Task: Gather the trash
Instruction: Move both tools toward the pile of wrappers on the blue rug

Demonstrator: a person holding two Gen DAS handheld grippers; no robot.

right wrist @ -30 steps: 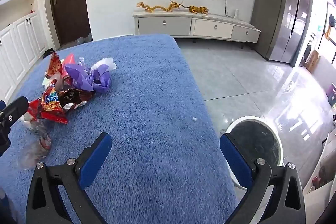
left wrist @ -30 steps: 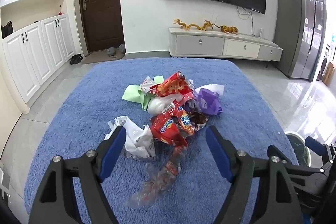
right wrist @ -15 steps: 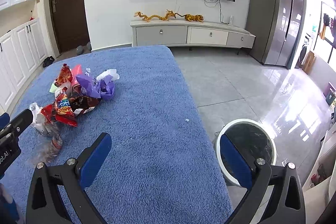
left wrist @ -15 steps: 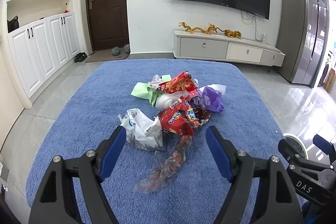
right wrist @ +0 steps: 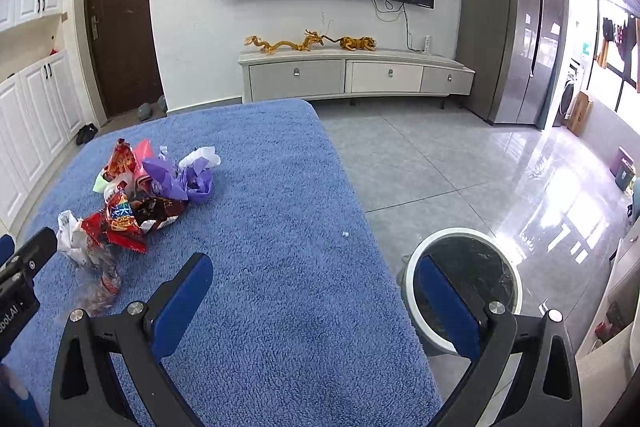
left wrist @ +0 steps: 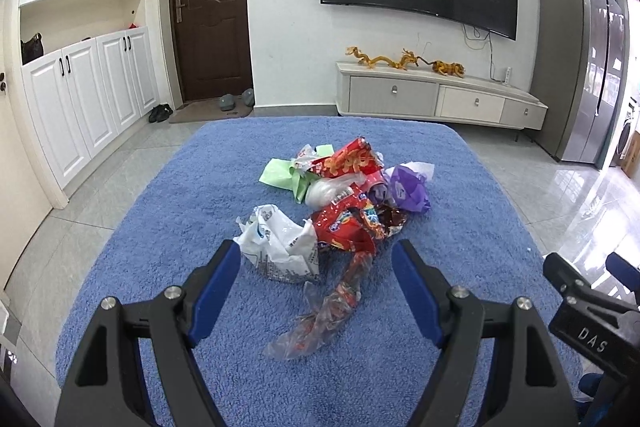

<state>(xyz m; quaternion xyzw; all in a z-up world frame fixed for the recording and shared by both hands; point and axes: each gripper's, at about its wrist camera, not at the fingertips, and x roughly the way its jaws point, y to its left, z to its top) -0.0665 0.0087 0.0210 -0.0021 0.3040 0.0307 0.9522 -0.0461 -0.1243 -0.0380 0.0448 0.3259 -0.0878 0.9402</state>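
A pile of trash (left wrist: pixel 344 203) lies on the blue fuzzy cloth (left wrist: pixel 160 227): red snack wrappers, a white plastic bag (left wrist: pixel 280 243), a purple bag (left wrist: pixel 408 187), a green scrap and a clear crumpled wrapper (left wrist: pixel 320 315). My left gripper (left wrist: pixel 316 291) is open and empty, above the clear wrapper. The pile also shows in the right wrist view (right wrist: pixel 136 199), at the left. My right gripper (right wrist: pixel 316 303) is open and empty over the cloth's right edge. A round white-rimmed trash bin (right wrist: pixel 464 291) stands on the floor just right of the cloth.
The cloth (right wrist: pixel 280 227) covers a raised surface with tiled floor around it. A TV cabinet (right wrist: pixel 356 75) stands against the far wall. White cupboards (left wrist: pixel 80 99) line the left side. The right gripper shows at the left view's right edge (left wrist: pixel 588 311).
Both grippers have pulled back and risen, so the trash pile looks farther and lower in view. Both stay open. The trash has not moved.
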